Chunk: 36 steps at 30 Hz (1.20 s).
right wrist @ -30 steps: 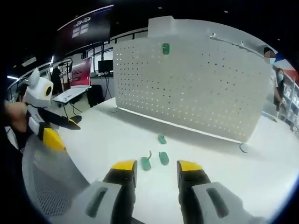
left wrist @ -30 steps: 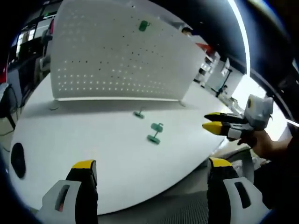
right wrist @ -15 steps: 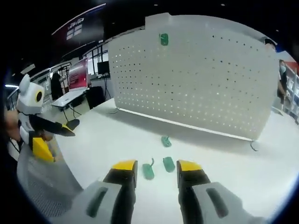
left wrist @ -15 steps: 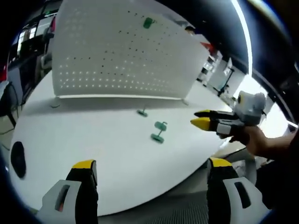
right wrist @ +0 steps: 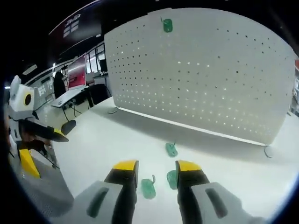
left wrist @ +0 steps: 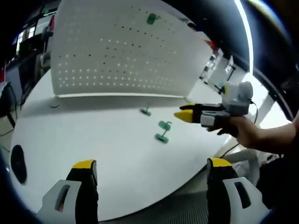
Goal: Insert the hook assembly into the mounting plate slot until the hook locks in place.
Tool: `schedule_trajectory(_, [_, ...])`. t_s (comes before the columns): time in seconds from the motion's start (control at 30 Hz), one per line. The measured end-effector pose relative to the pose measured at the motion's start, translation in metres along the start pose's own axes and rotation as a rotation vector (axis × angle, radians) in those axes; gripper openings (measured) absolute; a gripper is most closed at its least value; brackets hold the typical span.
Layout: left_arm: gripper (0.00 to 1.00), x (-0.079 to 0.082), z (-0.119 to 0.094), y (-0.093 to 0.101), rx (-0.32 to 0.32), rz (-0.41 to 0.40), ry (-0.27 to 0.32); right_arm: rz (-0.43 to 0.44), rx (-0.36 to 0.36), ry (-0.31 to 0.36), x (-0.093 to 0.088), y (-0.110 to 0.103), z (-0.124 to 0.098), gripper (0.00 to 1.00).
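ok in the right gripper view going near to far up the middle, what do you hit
right claw → green hook with the wire and the green piece beside it → third green piece farther out on the table → white pegboard → green hook mounted near its top

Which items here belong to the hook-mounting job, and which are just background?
Job items:
- white pegboard
- green hook already on it
- three loose green hooks on the table
- right tongs, left tongs

Background:
- desk with a red screen
- black disc on the table edge
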<state>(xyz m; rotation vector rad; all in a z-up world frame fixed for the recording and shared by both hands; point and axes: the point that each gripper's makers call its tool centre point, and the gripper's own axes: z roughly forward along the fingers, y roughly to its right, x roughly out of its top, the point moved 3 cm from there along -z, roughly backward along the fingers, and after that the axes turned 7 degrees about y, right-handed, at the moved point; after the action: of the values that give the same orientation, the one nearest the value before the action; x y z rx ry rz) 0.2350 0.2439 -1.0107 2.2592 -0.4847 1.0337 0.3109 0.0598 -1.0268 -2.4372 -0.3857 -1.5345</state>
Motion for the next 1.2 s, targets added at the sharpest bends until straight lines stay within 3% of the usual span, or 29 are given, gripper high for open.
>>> schedule_trajectory(0.57, [0.99,-0.002,0.000,-0.019,0.019,-0.031,-0.020,0.126,-0.034,-0.057,-0.001,0.021,0.074,0.24])
schedule_trajectory(0.63, [0.99,-0.003,0.000,-0.021,0.021,-0.038,-0.020,0.176,-0.031,-0.062,0.000,0.020,0.079,0.23])
schedule_trajectory(1.03, [0.98,-0.004,0.002,-0.029,0.035,-0.065,-0.021,0.191,-0.066,-0.129,-0.012,0.026,0.096,0.23])
schedule_trajectory(1.2, [0.98,-0.007,0.002,-0.031,0.040,-0.075,-0.026,0.204,-0.072,-0.128,-0.010,0.030,0.103,0.23])
